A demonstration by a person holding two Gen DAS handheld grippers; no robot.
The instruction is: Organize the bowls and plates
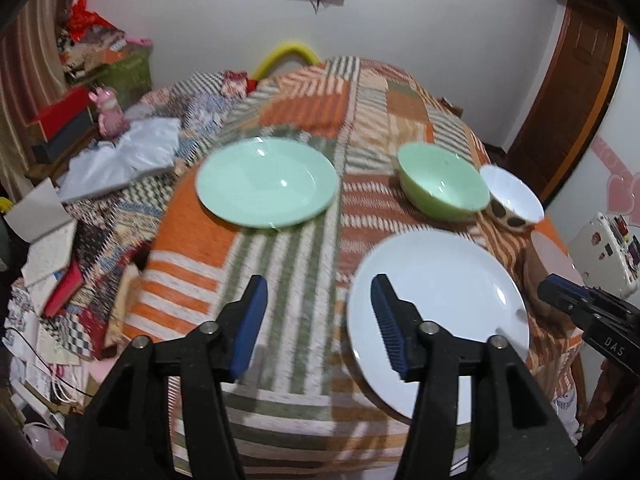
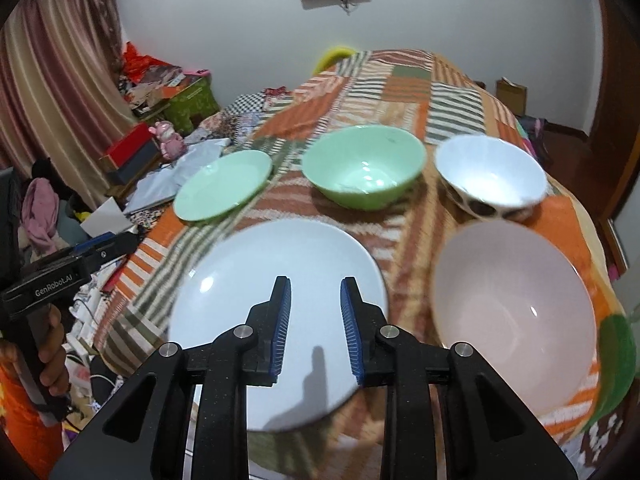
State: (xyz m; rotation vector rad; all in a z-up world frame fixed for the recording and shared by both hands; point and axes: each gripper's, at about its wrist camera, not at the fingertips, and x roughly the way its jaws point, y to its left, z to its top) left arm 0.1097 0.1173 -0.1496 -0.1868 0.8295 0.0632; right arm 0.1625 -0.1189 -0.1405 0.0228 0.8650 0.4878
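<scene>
Glossy round crockery sits on a patchwork-covered counter (image 2: 360,80): a white plate (image 2: 276,320) nearest, a mint plate (image 1: 266,182) beyond with bare cloth between, a green bowl (image 2: 362,166), a spotted white bowl (image 2: 490,174) just beside it, and a pale pink bowl (image 2: 514,308) near the right edge. Left gripper (image 1: 318,320) and right gripper (image 2: 314,328) hover with jaws apart, holding nothing.

The left gripper (image 2: 98,249) body reads "GenRobot.AI". The right gripper (image 1: 560,290) body bears "DAS".

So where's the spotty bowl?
In the right wrist view the spotty bowl sits far right on the patchwork cloth, between the green bowl and pink bowl.
</scene>
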